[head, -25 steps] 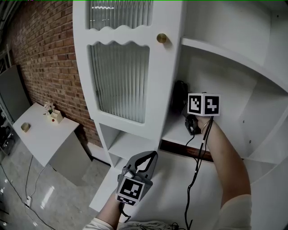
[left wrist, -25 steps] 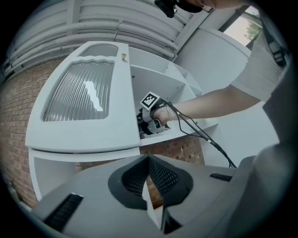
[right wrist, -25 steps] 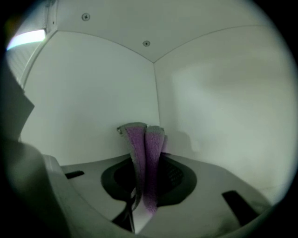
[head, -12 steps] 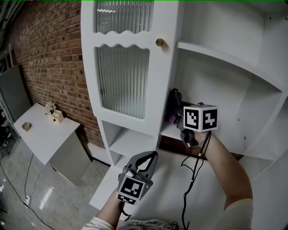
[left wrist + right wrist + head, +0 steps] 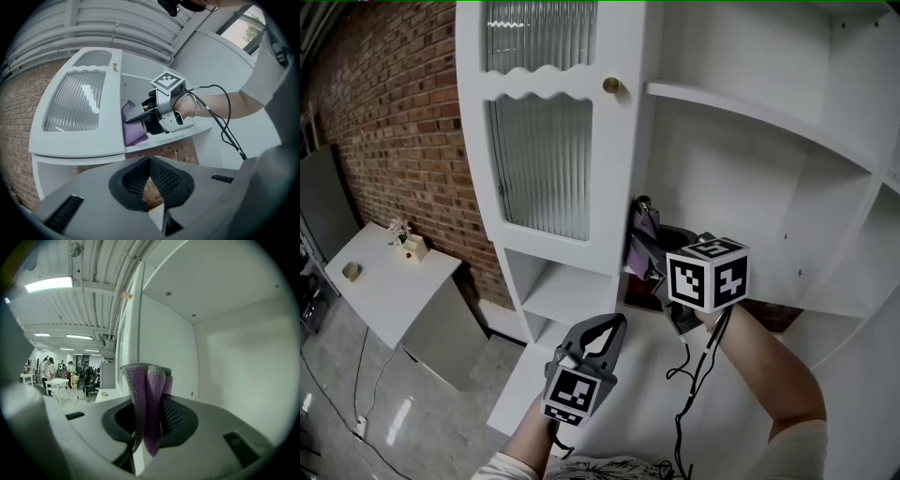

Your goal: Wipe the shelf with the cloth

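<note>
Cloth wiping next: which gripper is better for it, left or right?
Right. The right gripper is shut on the cloth and sits at the shelf. The left gripper is shut, empty, and low, away from the shelf.

The white shelf point(image 5: 783, 296) inside the cabinet point(image 5: 619, 169) carries one item: a purple cloth point(image 5: 643, 236), bunched upright at the shelf's left end against the cabinet's side wall. The cloth is clamped between the jaws of the right hand-held gripper point(image 5: 147, 427).
</note>
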Motion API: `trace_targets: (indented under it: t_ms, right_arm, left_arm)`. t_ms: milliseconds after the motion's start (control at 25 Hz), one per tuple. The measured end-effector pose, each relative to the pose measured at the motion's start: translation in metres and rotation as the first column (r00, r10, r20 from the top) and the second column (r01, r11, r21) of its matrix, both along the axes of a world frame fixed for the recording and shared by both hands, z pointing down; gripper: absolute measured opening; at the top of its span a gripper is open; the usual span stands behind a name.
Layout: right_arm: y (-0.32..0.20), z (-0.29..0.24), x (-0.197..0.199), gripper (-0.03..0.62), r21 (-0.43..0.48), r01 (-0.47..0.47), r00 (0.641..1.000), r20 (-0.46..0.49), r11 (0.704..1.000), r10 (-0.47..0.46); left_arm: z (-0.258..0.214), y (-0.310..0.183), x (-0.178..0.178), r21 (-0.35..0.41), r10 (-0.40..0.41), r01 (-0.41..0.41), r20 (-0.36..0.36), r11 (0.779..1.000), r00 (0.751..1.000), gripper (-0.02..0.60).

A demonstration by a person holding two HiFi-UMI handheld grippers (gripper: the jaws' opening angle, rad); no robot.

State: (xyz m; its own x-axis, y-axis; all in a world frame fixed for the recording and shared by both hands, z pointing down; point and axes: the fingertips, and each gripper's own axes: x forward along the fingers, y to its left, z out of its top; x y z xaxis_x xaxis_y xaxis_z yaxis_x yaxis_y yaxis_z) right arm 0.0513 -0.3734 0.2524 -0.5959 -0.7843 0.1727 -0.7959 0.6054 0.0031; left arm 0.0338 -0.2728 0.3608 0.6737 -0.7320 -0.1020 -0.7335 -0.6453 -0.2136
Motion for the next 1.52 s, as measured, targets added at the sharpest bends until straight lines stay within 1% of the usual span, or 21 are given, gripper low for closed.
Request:
trace_targets:
  t_ms: [160, 360, 440, 520, 600, 680, 720, 760, 800, 840, 880, 920, 960, 1000, 1120, 1160, 1240, 1280, 1320, 1440, 1520]
  right_arm:
    - [0.017, 0.001, -0.005, 0.087, -0.004, 0.035, 0.999, 0.014, 0.999, -0.035]
    - [0.030, 0.001, -0.004, 0.086, -0.036, 0.098, 0.994, 0.061, 0.995, -0.096]
    - [0.033, 0.000, -0.002, 0.086, -0.034, 0.113, 0.993, 0.046, 0.993, -0.112]
    - [0.036, 0.000, 0.001, 0.086, -0.016, 0.119, 0.993, 0.001, 0.993, -0.119]
    - [0.035, -0.003, 0.008, 0.086, 0.019, 0.098, 0.993, -0.067, 0.995, -0.096]
    - [0.027, -0.008, 0.021, 0.086, 0.073, 0.049, 0.987, -0.156, 0.996, -0.037]
    - [0.020, -0.011, 0.027, 0.086, 0.110, 0.022, 0.977, -0.214, 0.994, 0.002]
    - [0.013, -0.014, 0.034, 0.086, 0.155, -0.002, 0.957, -0.285, 0.988, 0.047]
    - [0.005, -0.016, 0.040, 0.086, 0.208, -0.018, 0.925, -0.369, 0.978, 0.095]
    - [-0.003, -0.017, 0.046, 0.086, 0.262, -0.022, 0.876, -0.460, 0.965, 0.145]
    - [-0.012, -0.018, 0.050, 0.087, 0.310, -0.016, 0.812, -0.550, 0.951, 0.193]
    - [-0.020, -0.016, 0.054, 0.086, 0.342, -0.004, 0.741, -0.630, 0.940, 0.232]
    - [-0.029, -0.012, 0.058, 0.087, 0.354, 0.005, 0.675, -0.691, 0.935, 0.258]
    - [-0.038, -0.006, 0.061, 0.087, 0.345, 0.006, 0.624, -0.735, 0.939, 0.266]
    - [-0.067, 0.020, 0.073, 0.086, 0.246, -0.029, 0.521, -0.823, 0.969, 0.225]
    - [-0.076, 0.027, 0.079, 0.087, 0.218, -0.045, 0.474, -0.855, 0.975, 0.213]
    - [-0.096, 0.035, 0.091, 0.087, 0.192, -0.072, 0.369, -0.907, 0.979, 0.206]
    - [-0.105, 0.037, 0.093, 0.087, 0.186, -0.083, 0.333, -0.921, 0.979, 0.203]
    - [-0.114, 0.039, 0.095, 0.087, 0.177, -0.091, 0.313, -0.929, 0.980, 0.197]
    - [-0.139, 0.049, 0.094, 0.087, 0.147, -0.105, 0.284, -0.943, 0.984, 0.171]
    - [-0.149, 0.054, 0.096, 0.087, 0.136, -0.114, 0.256, -0.953, 0.984, 0.161]
  left_arm:
    - [0.003, 0.002, 0.002, -0.010, 0.006, -0.006, -0.003, 1.000, 1.000, 0.014]
    - [0.006, 0.001, 0.000, -0.022, 0.000, 0.000, -0.008, 1.000, 1.000, 0.015]
    - [0.006, 0.001, 0.000, -0.022, -0.001, 0.001, -0.013, 1.000, 1.000, 0.015]
    - [0.007, 0.000, 0.000, -0.024, -0.001, 0.001, -0.013, 1.000, 1.000, 0.015]
    - [0.009, -0.002, 0.000, -0.029, 0.000, 0.000, -0.015, 1.000, 1.000, 0.014]
    - [0.010, -0.006, -0.001, -0.035, 0.004, -0.005, -0.025, 0.999, 1.000, 0.015]
    - [0.011, -0.008, -0.001, -0.039, 0.009, -0.011, -0.032, 0.999, 0.999, 0.015]
    - [0.011, -0.009, -0.001, -0.042, 0.016, -0.017, -0.037, 0.999, 0.999, 0.015]
    - [0.011, -0.010, -0.001, -0.043, 0.021, -0.023, -0.039, 0.999, 0.999, 0.015]
    - [0.011, -0.011, -0.001, -0.041, 0.025, -0.026, -0.038, 0.999, 0.999, 0.014]
    - [0.011, -0.013, -0.001, -0.038, 0.026, -0.027, -0.035, 0.999, 0.999, 0.015]
    - [0.011, -0.015, -0.002, -0.035, 0.025, -0.026, -0.033, 0.999, 0.999, 0.015]
    - [0.012, -0.018, -0.003, -0.034, 0.023, -0.024, -0.031, 0.999, 0.999, 0.015]
    - [0.013, -0.021, -0.004, -0.034, 0.019, -0.020, -0.029, 0.999, 0.999, 0.015]
    - [0.022, -0.028, -0.009, -0.047, 0.006, -0.007, -0.028, 0.999, 1.000, 0.015]
    - [0.026, -0.030, -0.010, -0.055, 0.004, -0.006, -0.030, 0.998, 1.000, 0.015]
    - [0.034, -0.035, -0.011, -0.074, 0.004, -0.007, -0.030, 0.997, 1.000, 0.014]
    - [0.038, -0.037, -0.012, -0.082, 0.005, -0.007, -0.028, 0.997, 1.000, 0.015]
    - [0.041, -0.039, -0.012, -0.089, 0.005, -0.007, -0.027, 0.996, 1.000, 0.015]
    - [0.046, -0.044, -0.013, -0.098, 0.007, -0.009, -0.027, 0.995, 1.000, 0.015]
    - [0.049, -0.046, -0.012, -0.100, 0.010, -0.012, -0.027, 0.995, 1.000, 0.015]
